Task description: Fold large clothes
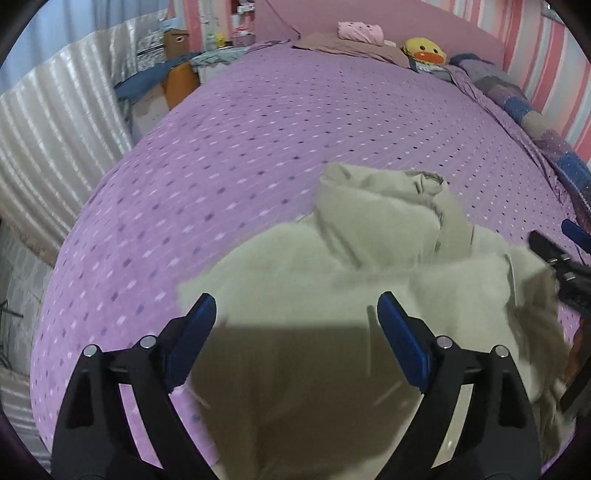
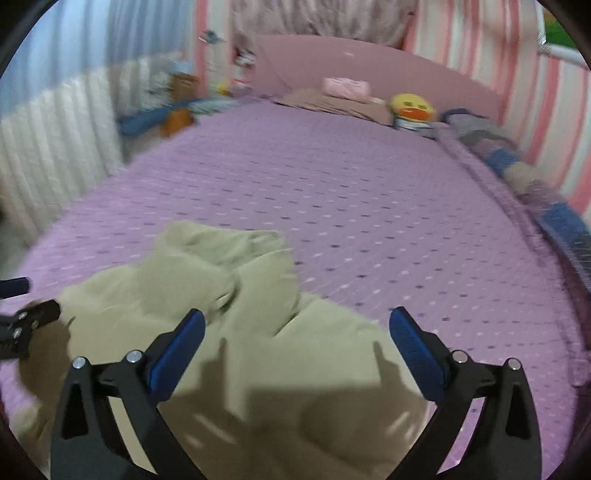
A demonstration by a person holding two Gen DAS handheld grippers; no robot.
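Note:
A large beige garment (image 1: 369, 266) lies crumpled on the purple dotted bedspread (image 1: 240, 147) at the near edge of the bed. It also shows in the right wrist view (image 2: 221, 295). My left gripper (image 1: 295, 310) is open and empty, its blue pads spread just above the garment's near part. My right gripper (image 2: 297, 326) is open and empty over the garment's right part. The right gripper shows at the right edge of the left wrist view (image 1: 561, 258). The left gripper shows at the left edge of the right wrist view (image 2: 22, 317).
At the bed's head lie a pink folded cloth (image 1: 360, 31), a yellow duck plush (image 1: 424, 50) and a brownish pillow (image 1: 347, 46). A patchwork quilt (image 1: 535, 122) runs along the striped wall on the right. Boxes and clutter (image 1: 173, 66) stand left of the bed, by white curtains (image 1: 55, 122).

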